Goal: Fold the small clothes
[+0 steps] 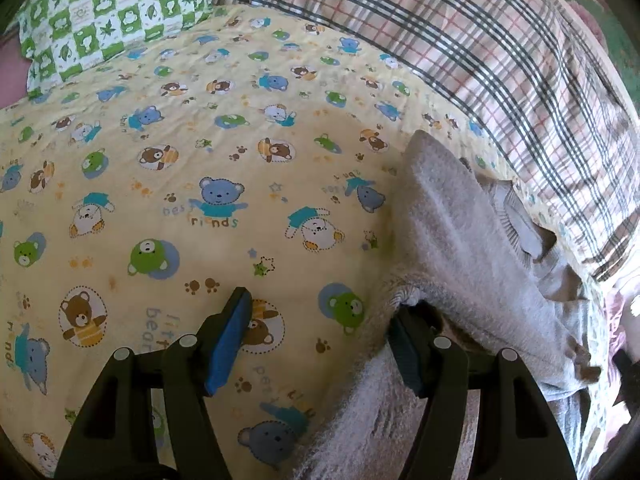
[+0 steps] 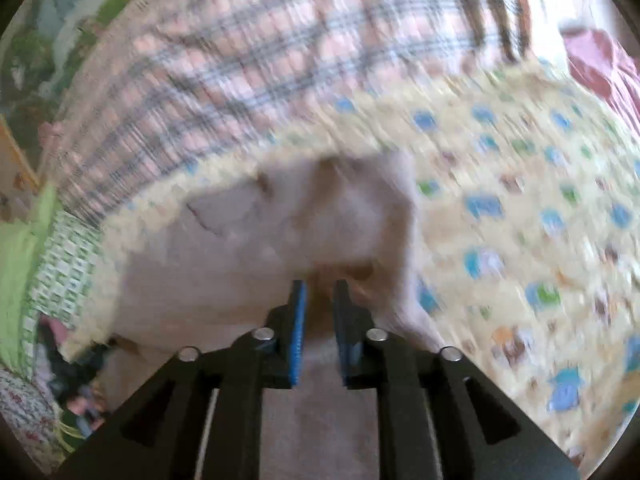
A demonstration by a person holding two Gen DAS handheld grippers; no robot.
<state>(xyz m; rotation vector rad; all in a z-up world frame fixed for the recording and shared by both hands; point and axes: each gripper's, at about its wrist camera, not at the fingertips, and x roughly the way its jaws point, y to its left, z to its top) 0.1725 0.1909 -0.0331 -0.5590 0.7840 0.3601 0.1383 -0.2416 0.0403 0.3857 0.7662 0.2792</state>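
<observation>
The left hand-held gripper (image 1: 316,336) stands wide apart, angled down at the bed, and holds nothing. Its blue-padded left finger (image 1: 228,344) hangs over bare quilt, while its right finger is tucked under the lifted near edge of the grey fleece garment (image 1: 460,240), which drapes over that finger. No cloth lies between the two fingers. One garment is in view. It lies on the bear-print quilt (image 1: 180,160), on the right side of the quilt as the left wrist view shows it, running from the near edge up toward the plaid blanket (image 1: 500,60); a ribbed cuff shows on its far side.

In the right wrist view, heavily blurred, the right hand-held gripper (image 2: 320,320) also points down at the bed, with its two blue pads a narrow gap apart. The pale garment (image 2: 280,232) lies just beyond and under the fingertips. Whether any cloth sits between the pads cannot be told through the blur; nothing is seen pinched.

Two grippers are counted, one per view, each with two fingers. Beyond the quilt lie one plaid blanket at its far edge and one green-and-white checked pillow (image 1: 112,12) at its far left corner.
</observation>
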